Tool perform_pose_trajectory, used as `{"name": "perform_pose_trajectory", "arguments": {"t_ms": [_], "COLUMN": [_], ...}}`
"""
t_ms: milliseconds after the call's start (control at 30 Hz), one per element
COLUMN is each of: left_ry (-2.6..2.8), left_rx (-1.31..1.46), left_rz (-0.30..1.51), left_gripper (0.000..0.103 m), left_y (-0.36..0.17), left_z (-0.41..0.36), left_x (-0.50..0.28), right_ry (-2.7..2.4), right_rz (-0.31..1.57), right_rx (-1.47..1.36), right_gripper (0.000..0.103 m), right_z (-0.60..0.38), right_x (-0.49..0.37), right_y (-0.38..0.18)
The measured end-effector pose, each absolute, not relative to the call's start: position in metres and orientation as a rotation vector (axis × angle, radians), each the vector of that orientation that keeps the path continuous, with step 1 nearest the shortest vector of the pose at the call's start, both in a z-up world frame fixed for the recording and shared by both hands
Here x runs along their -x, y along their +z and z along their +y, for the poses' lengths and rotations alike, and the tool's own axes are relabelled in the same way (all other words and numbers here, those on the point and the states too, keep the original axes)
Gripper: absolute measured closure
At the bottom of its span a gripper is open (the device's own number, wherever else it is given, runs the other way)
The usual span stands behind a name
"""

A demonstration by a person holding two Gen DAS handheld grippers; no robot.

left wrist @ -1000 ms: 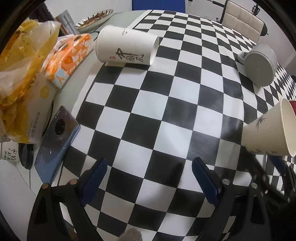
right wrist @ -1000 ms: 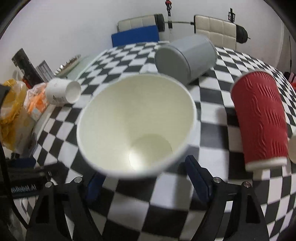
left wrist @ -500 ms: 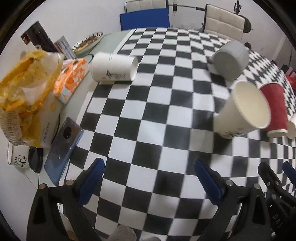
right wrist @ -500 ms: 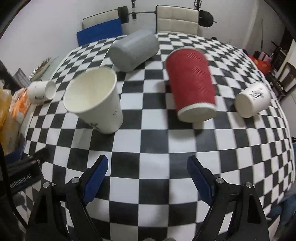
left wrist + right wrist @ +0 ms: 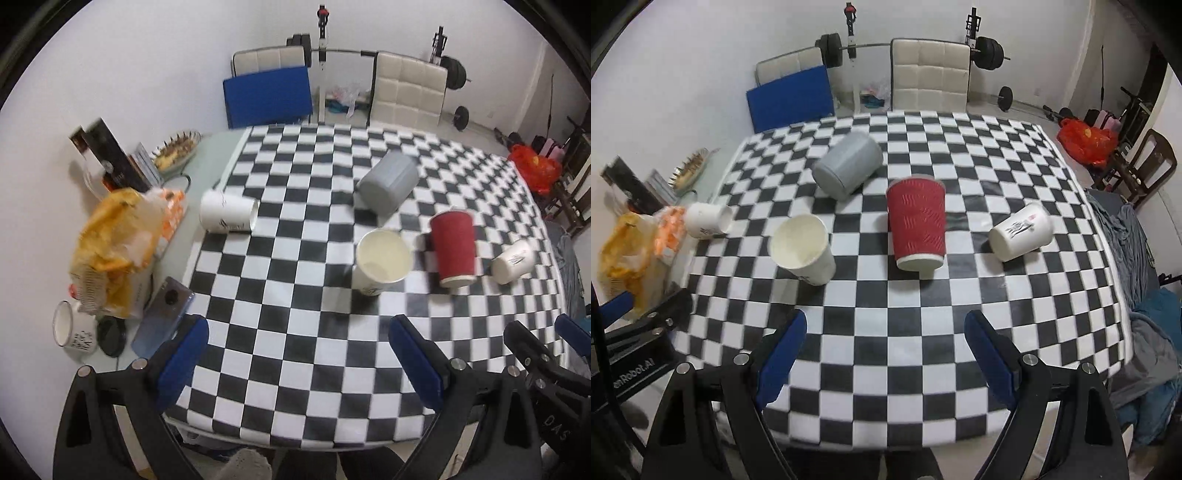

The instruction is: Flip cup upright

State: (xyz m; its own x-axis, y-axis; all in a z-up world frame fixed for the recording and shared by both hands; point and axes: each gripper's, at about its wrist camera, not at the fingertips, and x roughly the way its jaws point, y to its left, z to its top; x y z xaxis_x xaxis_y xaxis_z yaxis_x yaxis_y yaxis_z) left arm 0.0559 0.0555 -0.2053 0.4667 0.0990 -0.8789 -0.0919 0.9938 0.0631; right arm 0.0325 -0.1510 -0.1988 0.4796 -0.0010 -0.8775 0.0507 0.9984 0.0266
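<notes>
A white paper cup (image 5: 382, 260) stands upright, mouth up, on the checkered table (image 5: 295, 332); it also shows in the right wrist view (image 5: 803, 249). A red ribbed cup (image 5: 918, 227) lies on its side, as do a grey cup (image 5: 847, 168), a white cup at the right (image 5: 1021, 230) and a white cup at the left (image 5: 229, 216). My left gripper (image 5: 295, 354) is open and empty, above the table's near edge. My right gripper (image 5: 884, 352) is open and empty, well back from the cups.
At the table's left are a yellow bag (image 5: 114, 254), an orange tissue pack (image 5: 171, 214), a phone (image 5: 162, 319), a mug (image 5: 72, 330) and a snack plate (image 5: 177, 149). Chairs (image 5: 929, 75) and a barbell rack stand behind. A grey cloth (image 5: 1126, 236) drapes at the right.
The right gripper let go of the white cup, which now stands upright on the table. Both grippers pulled back and up from the cups.
</notes>
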Motion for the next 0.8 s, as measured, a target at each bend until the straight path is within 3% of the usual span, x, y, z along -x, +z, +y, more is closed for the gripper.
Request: {"name": "perform_pose_trajectory", "arguments": {"t_ms": [433,800], "left_ry": [0.141,0.165], "left_rx": [0.007,0.013], "left_rz": [1.016,0.996], "left_gripper": [0.003,0.003], "left_y": [-0.095,-0.051], "left_z": [0.043,0.052], "left_x": [-0.014,0.007], "right_ry": [-0.014,-0.037], "right_rz": [1.083,1.062], "right_rx": [-0.041,-0.042], "right_gripper": [0.014,0.014], "right_z": [-0.161,-0.161], "right_x": [0.01,0.033], "right_y": [-0.067,-0.009]}}
